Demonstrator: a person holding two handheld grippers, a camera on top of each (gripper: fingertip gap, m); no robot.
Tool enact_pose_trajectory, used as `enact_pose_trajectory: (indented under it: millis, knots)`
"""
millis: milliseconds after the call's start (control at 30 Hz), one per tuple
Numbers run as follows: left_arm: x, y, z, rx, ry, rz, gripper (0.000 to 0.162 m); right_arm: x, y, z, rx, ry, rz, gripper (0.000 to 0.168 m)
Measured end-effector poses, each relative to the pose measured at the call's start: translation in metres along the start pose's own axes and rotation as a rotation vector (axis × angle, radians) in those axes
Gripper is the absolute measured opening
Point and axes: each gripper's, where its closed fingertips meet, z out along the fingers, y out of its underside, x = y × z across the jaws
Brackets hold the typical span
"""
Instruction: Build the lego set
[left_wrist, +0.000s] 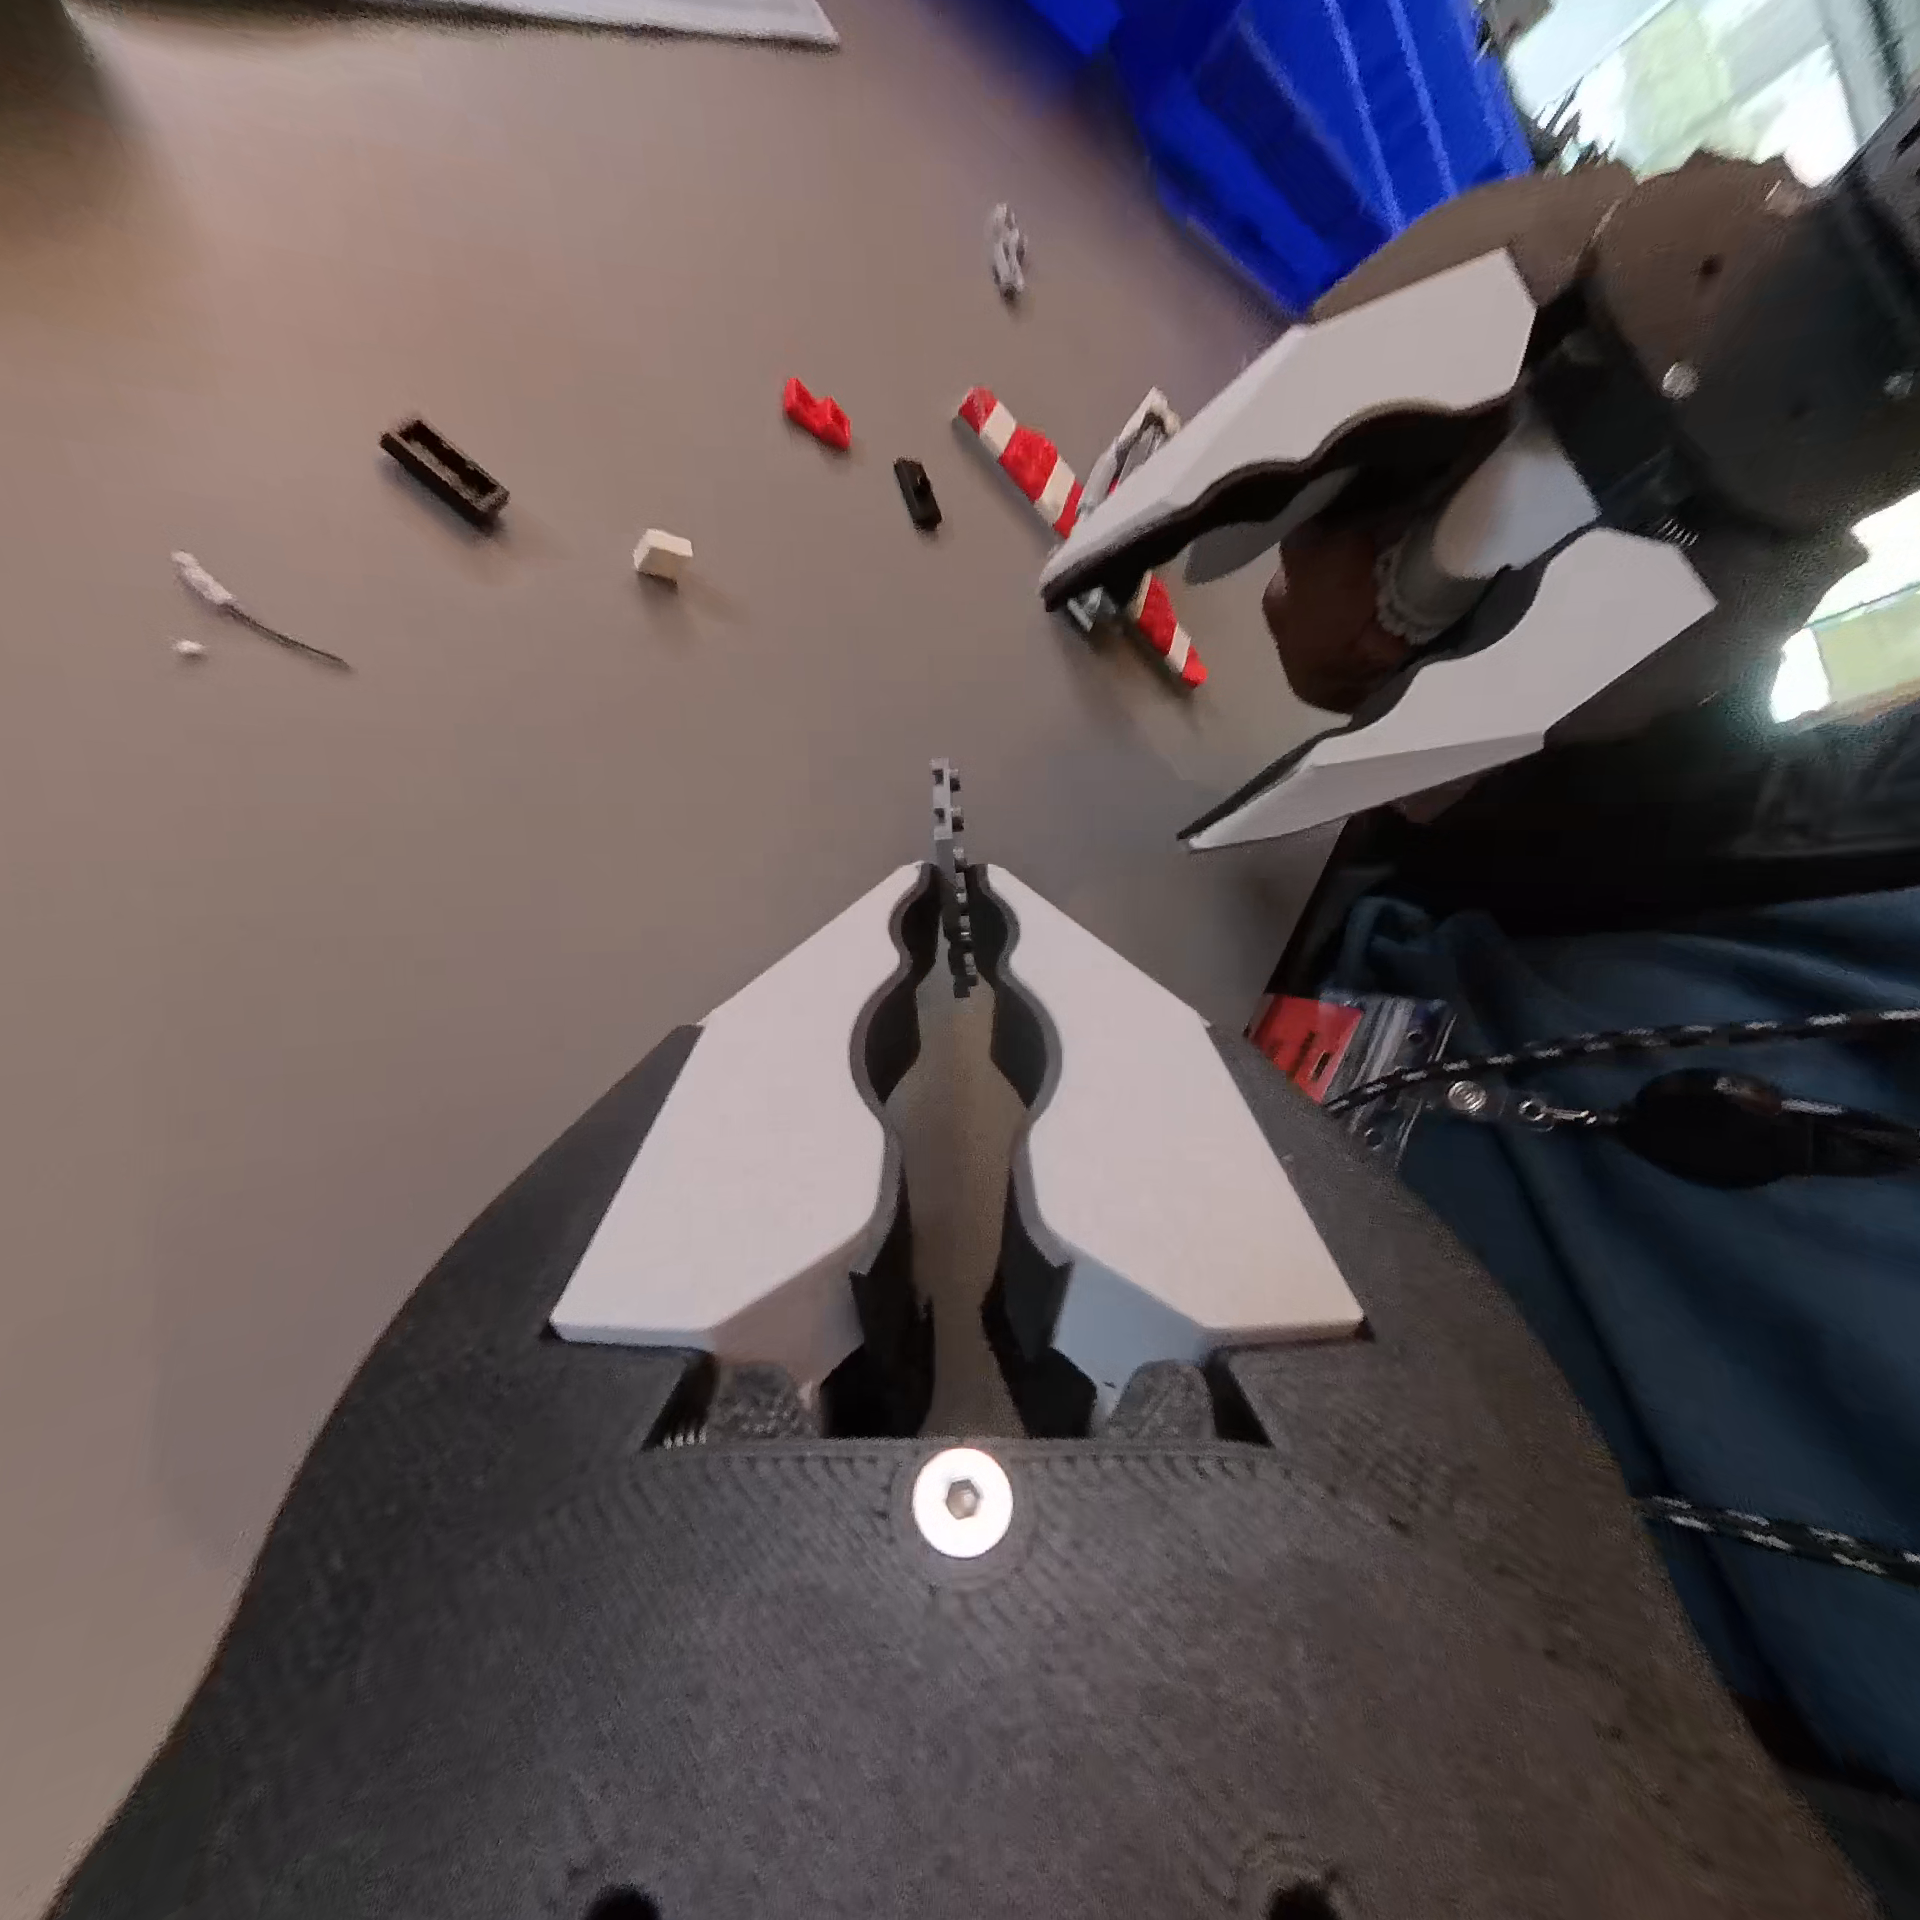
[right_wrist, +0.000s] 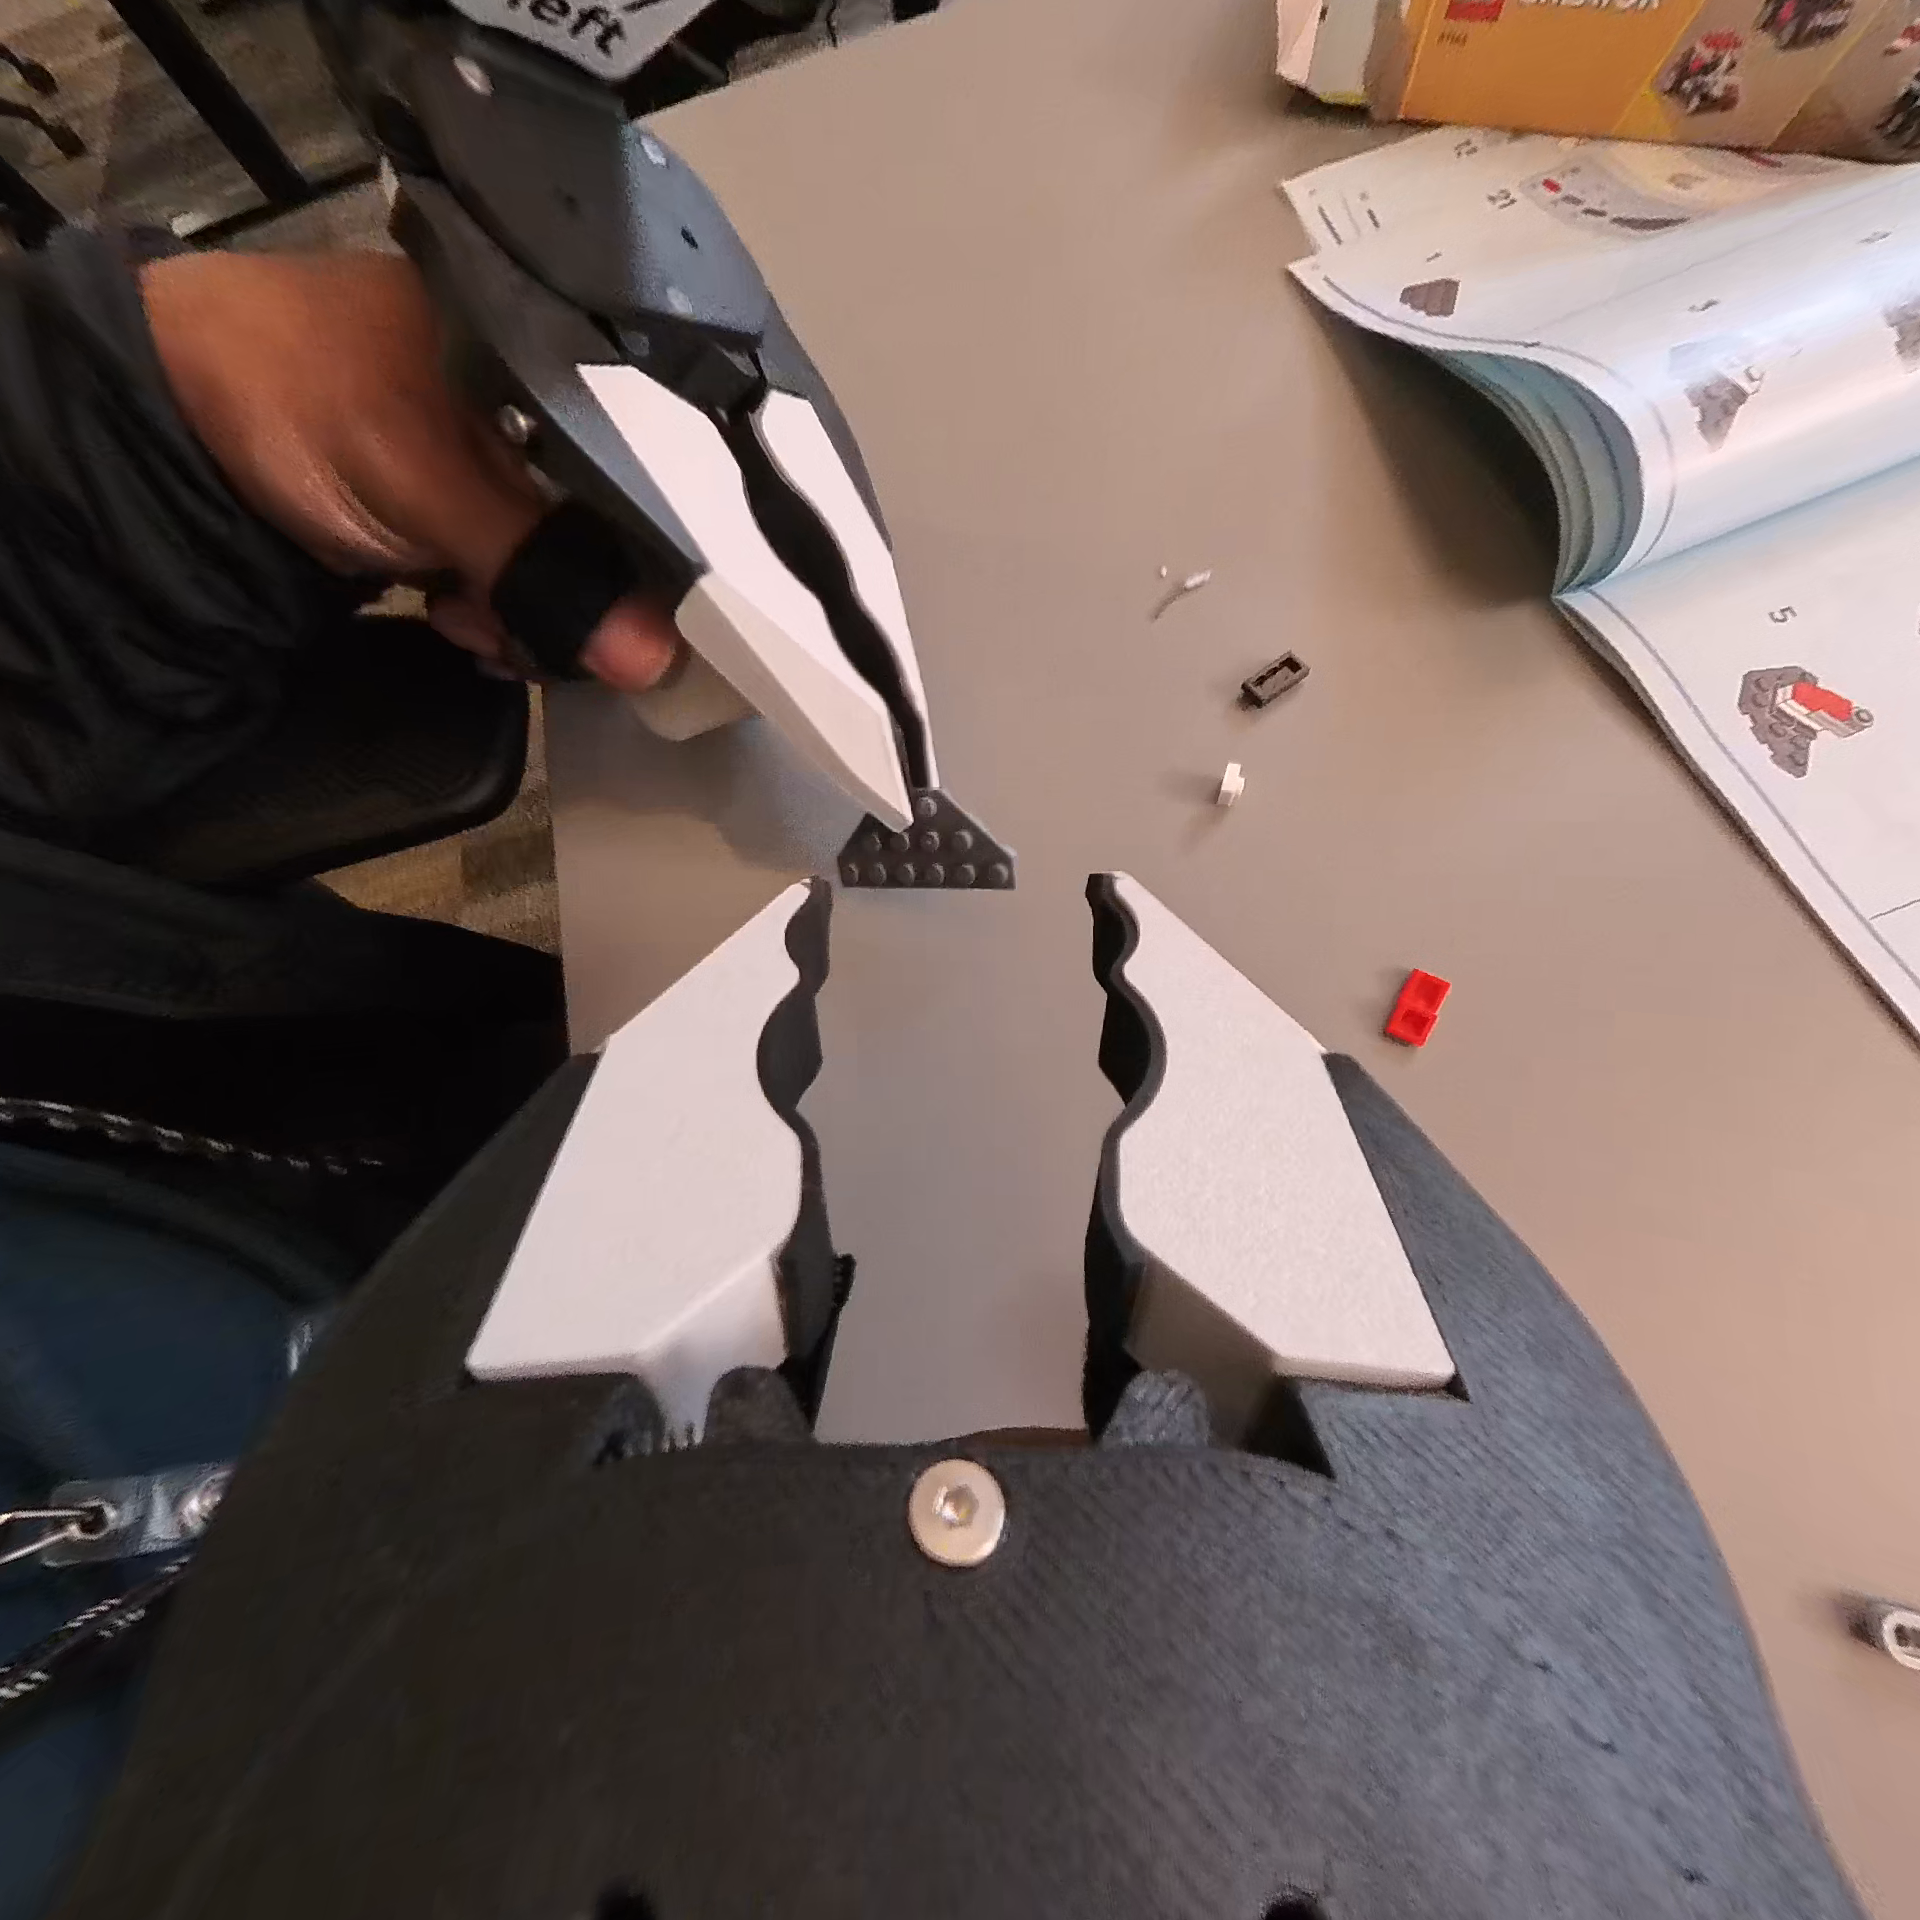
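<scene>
My left gripper (left_wrist: 954, 871) is shut on a dark grey wedge plate (left_wrist: 945, 800), seen edge-on here, held just above the grey table (left_wrist: 520, 831). In the right wrist view the left gripper (right_wrist: 916, 802) pinches the narrow end of that studded plate (right_wrist: 928, 860), which hangs flat-side toward the camera. My right gripper (right_wrist: 961, 888) is open and empty, its fingertips just below the plate without touching it. It also shows in the left wrist view (left_wrist: 1120, 715), open at the right.
Loose pieces lie on the table: a red plate (right_wrist: 1416, 1006), a black brick (right_wrist: 1274, 678), a small white piece (right_wrist: 1231, 783), and a red-and-white striped bar (left_wrist: 1023, 457). An open instruction booklet (right_wrist: 1714, 416) and a box (right_wrist: 1610, 62) lie right. Blue bins (left_wrist: 1299, 135) stand behind. The left gripper's tips are roughly 4 cm from the right gripper's.
</scene>
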Motion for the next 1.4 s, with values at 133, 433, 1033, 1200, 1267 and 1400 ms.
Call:
enact_pose_trajectory:
  millis: [133, 433, 1033, 1200, 1267, 1400]
  knots:
    - [0.002, -0.013, -0.003, 0.092, 0.048, -0.072, 0.005, 0.001, -0.004, -0.005, 0.046, -0.007, 0.017, 0.053]
    - [0.015, -0.053, -0.02, 0.352, 0.238, -0.204, 0.005, 0.011, -0.018, -0.026, 0.19, -0.003, 0.042, 0.066]
    - [0.001, -0.075, -0.013, 0.483, 0.316, -0.394, 0.005, 0.058, -0.008, -0.056, 0.216, 0.134, 0.01, 0.046]
    - [-0.022, -0.07, -0.026, 0.499, 0.171, -0.384, 0.005, 0.073, -0.002, -0.053, 0.155, 0.156, 0.012, 0.03]
    - [-0.031, -0.068, -0.034, 0.514, 0.138, -0.389, 0.005, 0.078, 0.002, -0.052, 0.125, 0.156, 0.009, 0.023]
    - [-0.033, -0.069, -0.04, 0.534, 0.153, -0.406, 0.005, 0.086, 0.014, -0.044, 0.026, 0.14, 0.015, 0.02]
